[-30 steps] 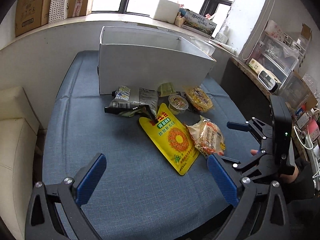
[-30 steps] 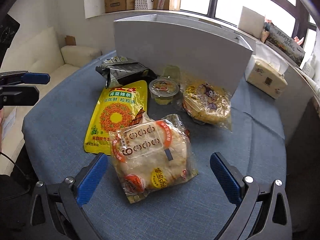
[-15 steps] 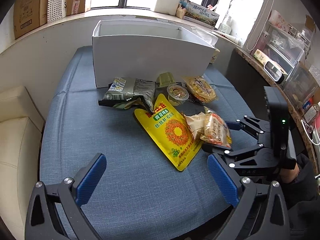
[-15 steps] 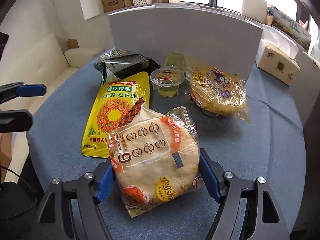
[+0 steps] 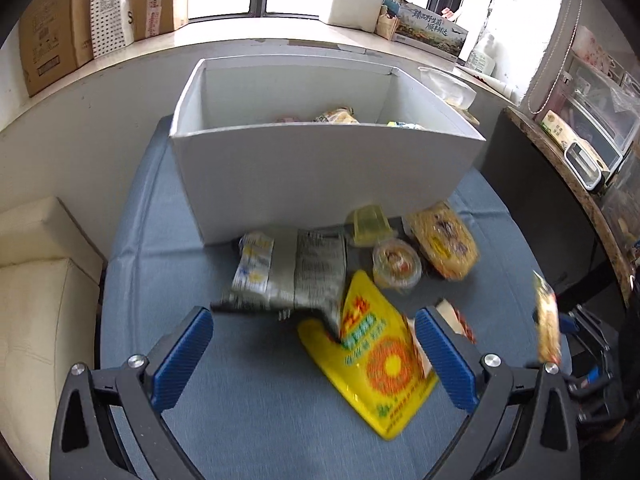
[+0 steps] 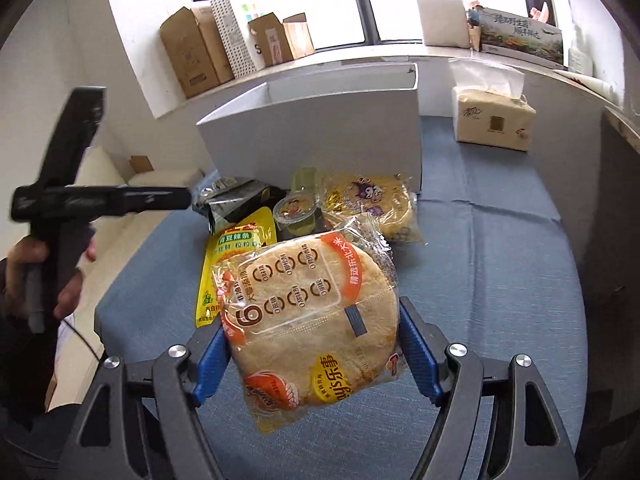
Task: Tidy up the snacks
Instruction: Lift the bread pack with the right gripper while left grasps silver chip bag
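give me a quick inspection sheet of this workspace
surface: blue cloth table, bare at the right
job's things: white box with snacks inside; yellow pouch, grey bag, jelly cup, bun pack lie in front of it
clutter: tissue pack on the table
grippers: right claw shut on rice cake pack; left claw open, holding nothing
cables: thin black lead near the left hand
surroundings: cardboard boxes on the windowsill

Blue cushion [image 5: 152, 364] carries a white box [image 5: 320, 184], yellow pouch [image 5: 380, 364], grey bag [image 5: 296, 276], jelly cup [image 5: 396, 266], cake pack [image 5: 444, 240] and tissue pack [image 6: 492, 124]
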Demonstrator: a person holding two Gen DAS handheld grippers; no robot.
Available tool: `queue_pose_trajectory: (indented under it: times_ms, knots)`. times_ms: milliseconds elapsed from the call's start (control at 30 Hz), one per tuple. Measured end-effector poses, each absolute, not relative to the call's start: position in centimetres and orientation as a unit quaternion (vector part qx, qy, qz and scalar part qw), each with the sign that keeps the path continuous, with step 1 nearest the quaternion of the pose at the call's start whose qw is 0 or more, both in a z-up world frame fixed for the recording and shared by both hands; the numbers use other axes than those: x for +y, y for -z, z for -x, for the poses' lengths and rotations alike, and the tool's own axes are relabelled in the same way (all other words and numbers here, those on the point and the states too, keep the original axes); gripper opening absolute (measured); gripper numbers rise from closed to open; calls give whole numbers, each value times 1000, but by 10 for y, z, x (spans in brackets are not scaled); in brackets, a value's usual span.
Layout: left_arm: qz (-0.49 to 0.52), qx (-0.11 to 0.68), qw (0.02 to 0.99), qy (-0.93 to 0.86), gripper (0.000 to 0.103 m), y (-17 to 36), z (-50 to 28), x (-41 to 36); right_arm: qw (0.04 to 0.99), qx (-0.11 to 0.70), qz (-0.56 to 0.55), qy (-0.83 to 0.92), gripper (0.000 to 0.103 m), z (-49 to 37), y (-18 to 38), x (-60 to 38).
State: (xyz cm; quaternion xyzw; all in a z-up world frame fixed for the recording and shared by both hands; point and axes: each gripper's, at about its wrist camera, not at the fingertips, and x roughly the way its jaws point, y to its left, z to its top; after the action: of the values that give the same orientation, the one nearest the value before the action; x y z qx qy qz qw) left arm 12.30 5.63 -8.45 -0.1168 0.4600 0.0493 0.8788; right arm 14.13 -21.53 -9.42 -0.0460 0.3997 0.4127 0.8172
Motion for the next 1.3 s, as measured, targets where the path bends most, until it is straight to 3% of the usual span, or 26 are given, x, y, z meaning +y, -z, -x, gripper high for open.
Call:
queue_pose_trajectory:
  times_ms: [433,500,533,933,1300]
  knots:
    - [72,520,847,-78,102,140,-187,71,828,401,-29,-392,80,-155,85,-237]
    - [79,523,846,-71,95,145,-188,74,828,403,-33,-390,80,-155,85,-239]
    - [89,520,847,-65,86,145,-187,76,829,403,-30,-386,80,-154,86,-240]
    - [76,495,861,-88,82,126,-157,77,829,406,-36,-383,80,-152,92,-241]
    - [97,436,892,-75,81,63,-97,65,832,389,-42,-393,80,-153,82,-235]
